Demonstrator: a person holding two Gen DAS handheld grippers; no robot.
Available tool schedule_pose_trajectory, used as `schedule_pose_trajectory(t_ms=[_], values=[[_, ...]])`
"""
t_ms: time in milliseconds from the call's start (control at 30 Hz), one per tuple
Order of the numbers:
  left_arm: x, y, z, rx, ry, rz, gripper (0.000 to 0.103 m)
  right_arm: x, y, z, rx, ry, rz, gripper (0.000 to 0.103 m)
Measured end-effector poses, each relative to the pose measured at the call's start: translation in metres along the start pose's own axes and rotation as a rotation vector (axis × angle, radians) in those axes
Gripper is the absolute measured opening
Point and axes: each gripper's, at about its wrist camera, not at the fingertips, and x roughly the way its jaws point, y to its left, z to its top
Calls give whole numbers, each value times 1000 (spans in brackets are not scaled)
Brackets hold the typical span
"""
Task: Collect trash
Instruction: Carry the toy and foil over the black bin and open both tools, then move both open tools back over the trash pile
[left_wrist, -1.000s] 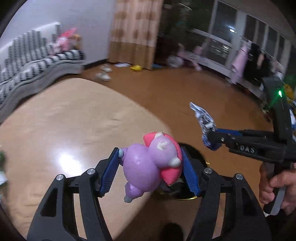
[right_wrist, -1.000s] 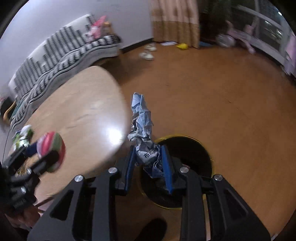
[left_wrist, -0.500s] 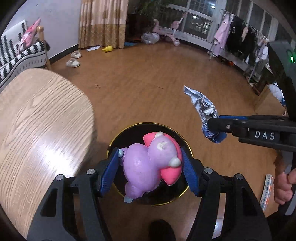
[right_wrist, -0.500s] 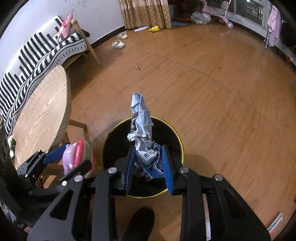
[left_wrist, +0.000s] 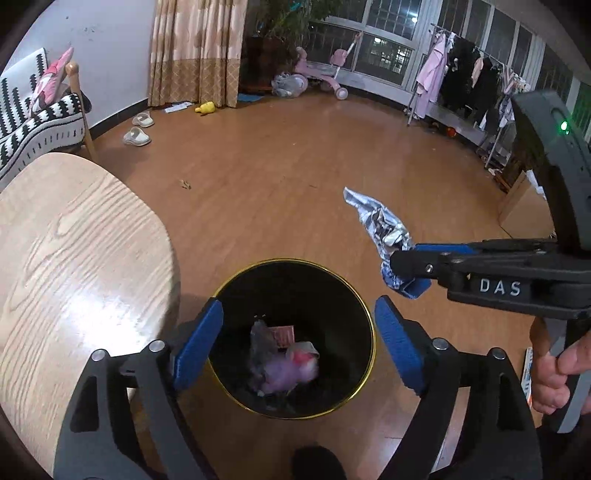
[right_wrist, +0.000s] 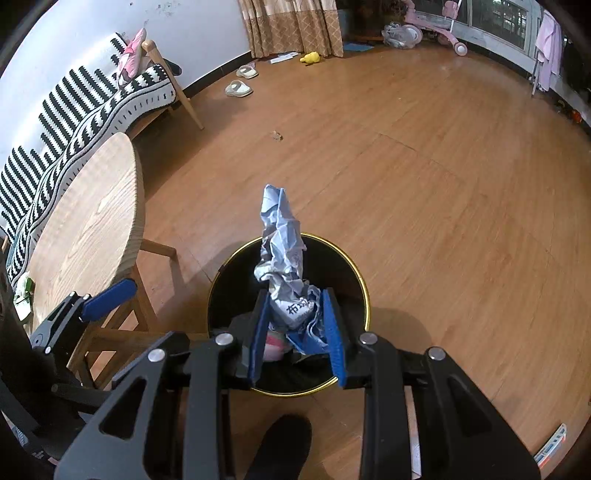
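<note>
Wooden floor (left_wrist: 295, 166) lies open around bin (left_wrist: 364, 302), table (left_wrist: 74, 258) beside.

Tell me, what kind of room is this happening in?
Most likely a family living room: a sofa with a striped cover, a child's pink tricycle by the windows, slippers on the wooden floor, and a clothes rack.

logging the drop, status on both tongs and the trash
Left tongs just opened, empty; pink toy in the bin. Right tongs shut on crumpled wrapper above the bin. Nothing blocking.
</note>
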Motion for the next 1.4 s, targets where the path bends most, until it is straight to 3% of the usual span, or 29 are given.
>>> schedule_pose_trajectory(t_ms=[333, 400, 467, 500, 733, 1000, 1200, 1400], values=[[-61, 17, -1, -39, -70, 15, 86, 14, 18, -1, -29, 63, -2, 31], [-77, 28, -2, -69, -85, 24, 87, 15, 23, -1, -36, 70, -2, 37], [-89, 39, -1, -98, -94, 39, 89, 15, 30, -1, -43, 72, -21, 67], [-97, 47, -3, -118, -99, 53, 89, 12, 33, 0, -44, 58, -29, 72], [-152, 104, -21, -222, -122, 174, 89, -2, 84, 11, -91, -8, 1, 74], [-226, 189, -70, -354, -131, 377, 91, -18, 237, 13, -285, -83, 178, 77], [-295, 265, -132, -461, -138, 540, 91, -17, 379, -17, -488, -46, 333, 77], [-359, 347, -202, -661, -146, 680, 91, -4, 480, -59, -639, 19, 432, 77]])
